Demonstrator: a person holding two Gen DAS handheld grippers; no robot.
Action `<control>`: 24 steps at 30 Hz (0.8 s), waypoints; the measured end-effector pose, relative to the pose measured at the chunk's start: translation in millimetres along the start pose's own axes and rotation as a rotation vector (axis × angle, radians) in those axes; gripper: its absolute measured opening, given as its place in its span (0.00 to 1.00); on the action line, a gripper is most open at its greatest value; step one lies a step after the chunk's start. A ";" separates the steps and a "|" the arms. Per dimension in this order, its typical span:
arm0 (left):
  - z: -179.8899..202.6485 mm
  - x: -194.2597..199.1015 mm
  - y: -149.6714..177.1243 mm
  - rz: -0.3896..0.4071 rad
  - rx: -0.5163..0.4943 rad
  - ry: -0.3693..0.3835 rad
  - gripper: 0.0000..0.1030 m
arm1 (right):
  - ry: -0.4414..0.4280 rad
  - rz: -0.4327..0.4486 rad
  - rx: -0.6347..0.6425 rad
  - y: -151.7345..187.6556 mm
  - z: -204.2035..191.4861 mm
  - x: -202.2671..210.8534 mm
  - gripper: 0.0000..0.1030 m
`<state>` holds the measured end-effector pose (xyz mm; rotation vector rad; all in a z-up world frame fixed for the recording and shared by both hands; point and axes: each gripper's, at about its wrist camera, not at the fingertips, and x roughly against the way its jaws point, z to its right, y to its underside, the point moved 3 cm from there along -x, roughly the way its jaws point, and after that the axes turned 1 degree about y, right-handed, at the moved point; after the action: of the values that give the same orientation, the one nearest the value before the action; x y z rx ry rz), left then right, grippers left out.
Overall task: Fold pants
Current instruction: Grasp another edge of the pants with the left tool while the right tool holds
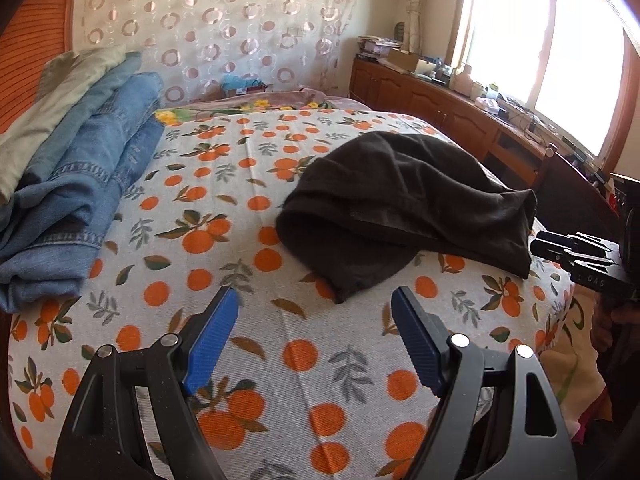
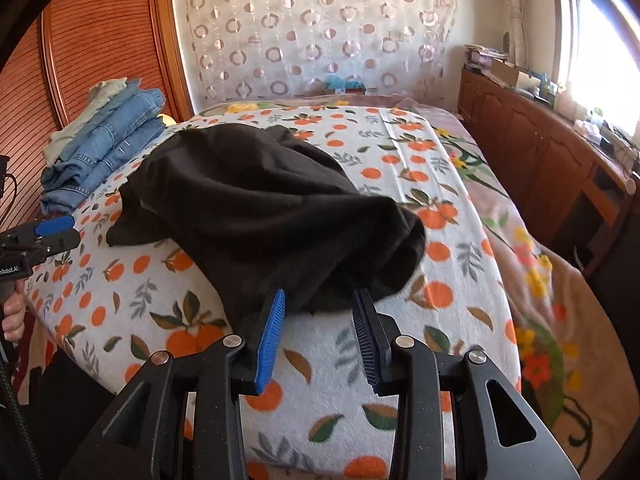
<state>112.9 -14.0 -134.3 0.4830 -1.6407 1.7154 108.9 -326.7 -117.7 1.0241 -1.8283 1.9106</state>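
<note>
Taking the stack of folded jeans (image 1: 80, 184) at the far left of the bed as the landmark, the dark brown pants (image 1: 400, 200) lie well to its right, dropped in a loose heap on the orange-print bedspread (image 1: 224, 264), apart from the jeans.

The left gripper (image 1: 314, 340) hangs over bare bedspread on the near side of the heap, right of the jeans, its blue pads spread wide with nothing between them.

Further right, the right gripper (image 2: 318, 332) stands at the heap's near edge, jaws partly apart and empty, the cloth just beyond the fingertips (image 2: 276, 312).

The pants look like soft, thick, fleecy knit: light, limp, not slippery or breakable, likely to sag and bunch when lifted. The best hold is probably a clear edge, a waistband or hem corner, one per gripper, so the cloth can be spread flat first.
</note>
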 end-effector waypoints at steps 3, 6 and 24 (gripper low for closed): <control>20.3 -4.2 -8.0 -0.002 -0.043 0.022 0.77 | 0.027 0.009 -0.028 4.9 18.3 10.8 0.35; 45.6 -11.1 -17.8 -0.001 -0.093 0.053 0.77 | 0.045 0.017 -0.051 10.8 35.2 19.6 0.36; 178.3 -70.6 -32.0 -0.157 -0.310 0.320 0.50 | 0.053 0.048 -0.076 24.5 53.8 26.8 0.53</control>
<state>148.1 -205.2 -138.1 0.1715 -1.5510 1.3154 89.2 -388.4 -121.5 0.9041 -1.8961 1.8621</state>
